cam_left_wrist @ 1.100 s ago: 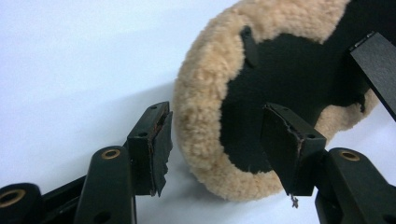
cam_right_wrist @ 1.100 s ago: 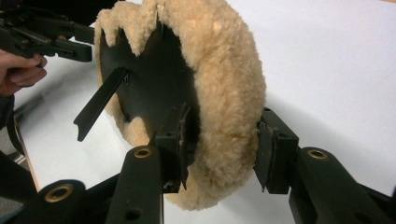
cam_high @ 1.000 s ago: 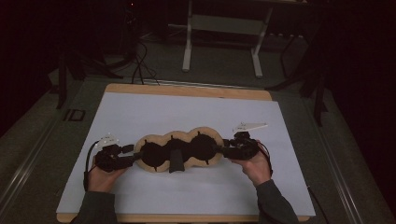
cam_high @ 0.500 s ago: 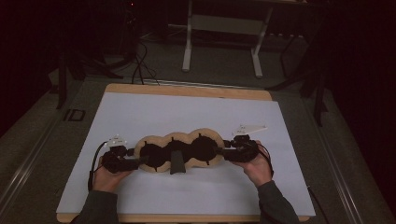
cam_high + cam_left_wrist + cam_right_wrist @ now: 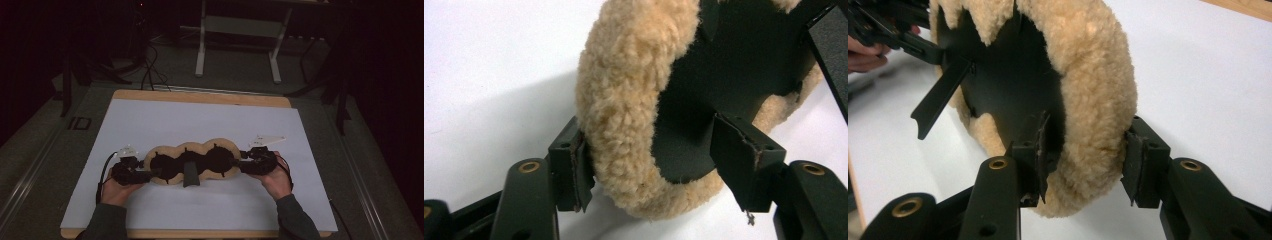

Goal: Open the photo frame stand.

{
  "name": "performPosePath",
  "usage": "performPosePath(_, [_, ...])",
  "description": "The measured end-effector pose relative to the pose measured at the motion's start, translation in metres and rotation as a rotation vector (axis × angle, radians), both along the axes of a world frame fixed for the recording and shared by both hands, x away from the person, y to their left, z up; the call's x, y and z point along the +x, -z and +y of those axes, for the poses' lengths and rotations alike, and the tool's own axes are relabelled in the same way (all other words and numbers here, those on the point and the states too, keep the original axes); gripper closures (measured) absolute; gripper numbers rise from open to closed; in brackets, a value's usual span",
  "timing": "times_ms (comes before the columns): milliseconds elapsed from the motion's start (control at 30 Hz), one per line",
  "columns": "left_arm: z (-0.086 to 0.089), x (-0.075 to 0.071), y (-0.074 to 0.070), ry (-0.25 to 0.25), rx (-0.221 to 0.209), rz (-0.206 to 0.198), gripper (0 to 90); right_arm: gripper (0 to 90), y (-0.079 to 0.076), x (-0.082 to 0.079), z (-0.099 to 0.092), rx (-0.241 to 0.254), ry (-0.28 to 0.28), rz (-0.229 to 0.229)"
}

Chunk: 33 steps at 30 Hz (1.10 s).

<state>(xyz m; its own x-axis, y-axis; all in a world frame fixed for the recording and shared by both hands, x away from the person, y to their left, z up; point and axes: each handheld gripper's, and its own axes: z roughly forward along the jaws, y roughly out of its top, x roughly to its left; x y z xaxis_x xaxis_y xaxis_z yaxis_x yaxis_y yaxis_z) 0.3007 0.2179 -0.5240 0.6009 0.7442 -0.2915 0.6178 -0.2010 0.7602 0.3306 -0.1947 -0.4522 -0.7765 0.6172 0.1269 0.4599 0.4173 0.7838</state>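
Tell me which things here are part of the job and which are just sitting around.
In the job:
- fleecy tan piece with black inner face
- left gripper, its jaws astride one end
- right gripper, its jaws astride the other end

Just there:
- white sheet
- wooden table
- metal stand
- floor cables

1. High view: fixed above the person's side, facing forward and down; far enough to take in the whole white table point(image 5: 210, 125) and dark floor beyond.
2. Left gripper view: rides the left gripper point(image 5: 664, 170), looking along its jaws at very close range; fleece pad point(image 5: 624, 100) between them.
3. Right gripper view: same on the right gripper point(image 5: 1088, 160), equally near.
4. Shared: all three take in the fleece pad and the table; beyond its jaws, the right gripper view catches the far hand.
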Motion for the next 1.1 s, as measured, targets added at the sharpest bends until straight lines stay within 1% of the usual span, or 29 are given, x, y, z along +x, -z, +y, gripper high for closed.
performPosePath(67, [0.000, -0.001, -0.001, 0.007, 0.006, -0.012, 41.1, 57.1, 0.001, 0.000, 0.000, -0.012, 0.001, -0.007])
performPosePath(100, [0.001, -0.002, -0.002, 0.012, 0.012, -0.016, 42.5, 56.6, 0.002, 0.000, 0.000, -0.024, 0.001, -0.016])
performPosePath(200, [0.000, -0.001, -0.003, 0.021, 0.020, -0.027, 44.8, 55.4, 0.005, 0.000, 0.001, -0.054, 0.008, -0.024])
performPosePath(333, [-0.002, -0.002, -0.006, 0.029, 0.037, -0.056, 47.7, 53.8, 0.009, 0.001, -0.001, -0.068, 0.023, -0.020])
performPosePath(433, [-0.005, -0.002, -0.008, 0.033, 0.057, -0.076, 49.0, 52.8, 0.012, 0.003, -0.003, -0.067, 0.034, -0.007])
performPosePath(567, [-0.010, -0.002, -0.009, 0.035, 0.077, -0.111, 50.5, 51.3, 0.013, 0.005, -0.006, -0.068, 0.054, -0.001])
performPosePath(733, [-0.018, 0.001, -0.012, 0.018, 0.116, -0.144, 51.0, 50.5, 0.017, 0.009, -0.010, -0.057, 0.069, -0.005])
performPosePath(833, [-0.023, 0.004, -0.013, 0.013, 0.128, -0.161, 50.8, 50.3, 0.020, 0.010, -0.015, -0.047, 0.086, -0.011])
performPosePath(933, [-0.026, 0.004, -0.014, 0.011, 0.143, -0.178, 50.8, 50.2, 0.024, 0.011, -0.018, -0.038, 0.089, -0.015])
performPosePath(1000, [-0.028, 0.005, -0.015, 0.006, 0.144, -0.186, 50.9, 49.4, 0.026, 0.012, -0.019, -0.030, 0.092, -0.020])
performPosePath(1067, [-0.032, 0.005, -0.016, -0.002, 0.164, -0.202, 51.5, 47.7, 0.027, 0.013, -0.020, -0.025, 0.111, -0.026])
performPosePath(1100, [-0.033, 0.006, -0.016, -0.005, 0.167, -0.204, 51.4, 47.2, 0.028, 0.015, -0.020, -0.024, 0.120, -0.027])
